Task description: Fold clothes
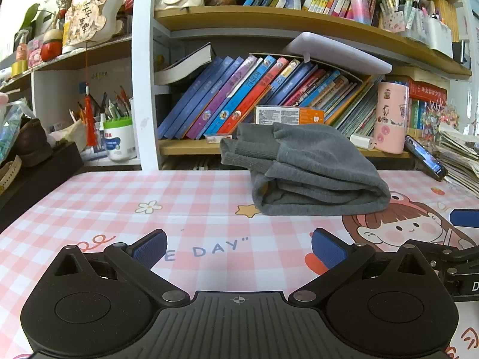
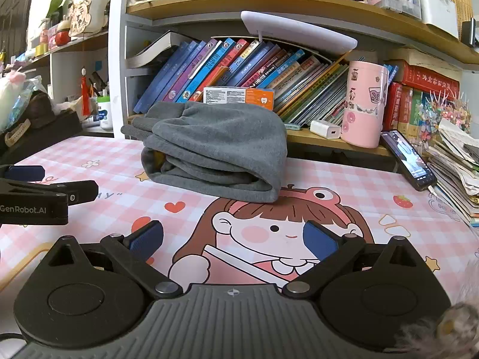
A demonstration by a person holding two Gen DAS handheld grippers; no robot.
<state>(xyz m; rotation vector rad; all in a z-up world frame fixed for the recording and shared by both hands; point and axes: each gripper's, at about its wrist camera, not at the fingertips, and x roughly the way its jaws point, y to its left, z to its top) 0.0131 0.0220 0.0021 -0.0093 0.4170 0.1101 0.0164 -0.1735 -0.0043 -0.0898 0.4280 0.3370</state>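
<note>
A grey knitted garment (image 1: 305,170) lies folded in a thick bundle at the back of the pink checked table mat (image 1: 125,206), its ribbed cuffs pointing left. The right wrist view shows the same bundle (image 2: 215,152) ahead and a little left. My left gripper (image 1: 239,249) hovers over the mat well short of the bundle, open, with nothing between its blue pads. My right gripper (image 2: 233,239) is also open and empty, over the cartoon girl print. Each gripper shows at the edge of the other's view.
A bookshelf (image 1: 269,95) full of slanted books stands right behind the garment. A pink canister (image 2: 363,104), a white charger (image 2: 324,130), a phone (image 2: 410,160) and a paper stack (image 2: 458,167) sit at the right. A dark box (image 1: 39,176) with clutter borders the left.
</note>
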